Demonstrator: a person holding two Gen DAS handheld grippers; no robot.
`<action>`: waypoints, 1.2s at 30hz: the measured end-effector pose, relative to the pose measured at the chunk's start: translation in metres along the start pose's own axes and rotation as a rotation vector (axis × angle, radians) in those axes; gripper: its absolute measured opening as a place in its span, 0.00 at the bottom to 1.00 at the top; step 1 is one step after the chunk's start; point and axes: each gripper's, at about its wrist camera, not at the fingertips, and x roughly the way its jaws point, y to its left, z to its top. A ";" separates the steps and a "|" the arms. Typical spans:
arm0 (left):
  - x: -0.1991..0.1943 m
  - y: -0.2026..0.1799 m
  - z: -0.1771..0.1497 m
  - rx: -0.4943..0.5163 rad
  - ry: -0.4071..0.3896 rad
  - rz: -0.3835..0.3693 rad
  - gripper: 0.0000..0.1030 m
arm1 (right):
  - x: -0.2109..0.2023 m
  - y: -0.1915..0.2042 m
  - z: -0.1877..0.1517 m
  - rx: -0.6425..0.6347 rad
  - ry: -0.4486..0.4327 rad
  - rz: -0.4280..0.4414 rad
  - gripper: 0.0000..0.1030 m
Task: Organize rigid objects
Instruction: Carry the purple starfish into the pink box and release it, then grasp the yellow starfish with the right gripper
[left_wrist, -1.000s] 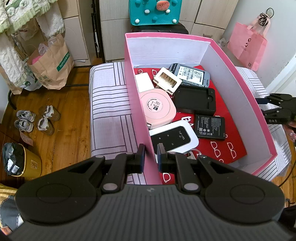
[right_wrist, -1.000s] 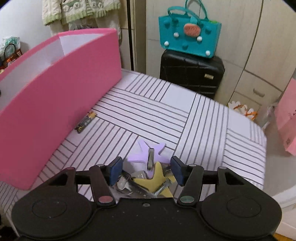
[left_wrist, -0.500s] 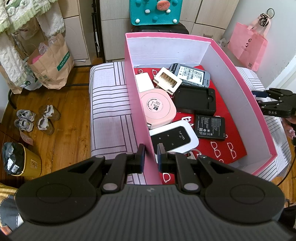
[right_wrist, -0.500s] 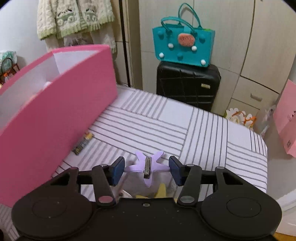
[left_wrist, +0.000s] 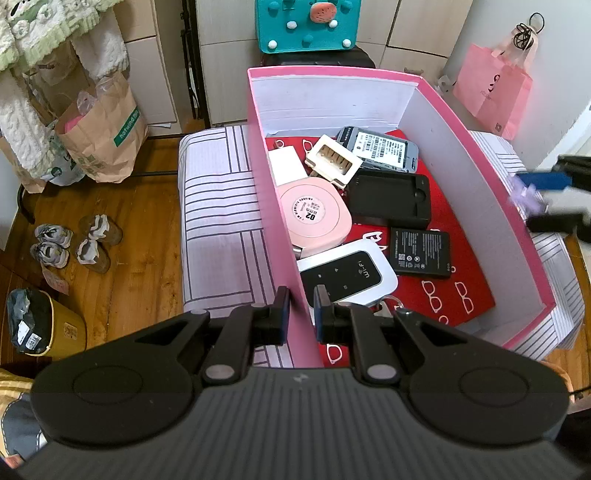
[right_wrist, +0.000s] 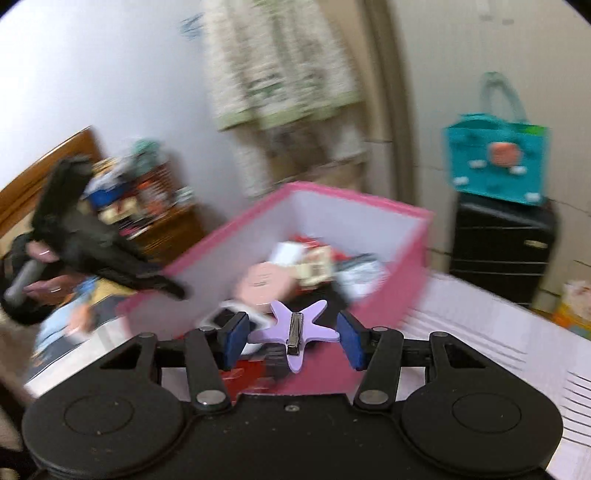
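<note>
The right gripper (right_wrist: 291, 338) grasps a lilac star-shaped hair clip (right_wrist: 295, 326) by two opposite arms; its metal clasp runs along the gripper's pointing line. The open pink cardboard box (left_wrist: 480, 162) lies directly ahead and below. The left gripper (left_wrist: 300, 301) is clenched on the box's near wall. Inside: a round pink charger (left_wrist: 314, 216), a white Wi-Fi router (left_wrist: 349, 275), black batteries (left_wrist: 421, 253).

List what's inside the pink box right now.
Pink box holds a round pink case, white WiFi router, black charger cradle, two batteries, white adapters. Red liner beneath; anything under them is hidden.
</note>
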 end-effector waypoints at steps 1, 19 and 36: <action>0.000 0.000 0.000 0.000 0.000 0.000 0.12 | 0.008 0.006 0.001 -0.016 0.027 0.016 0.56; 0.000 0.002 -0.002 -0.017 -0.001 -0.008 0.12 | 0.038 0.020 0.009 -0.068 0.136 0.047 0.57; -0.001 0.003 -0.002 -0.022 -0.010 -0.005 0.12 | -0.046 -0.075 -0.070 0.210 0.021 -0.318 0.57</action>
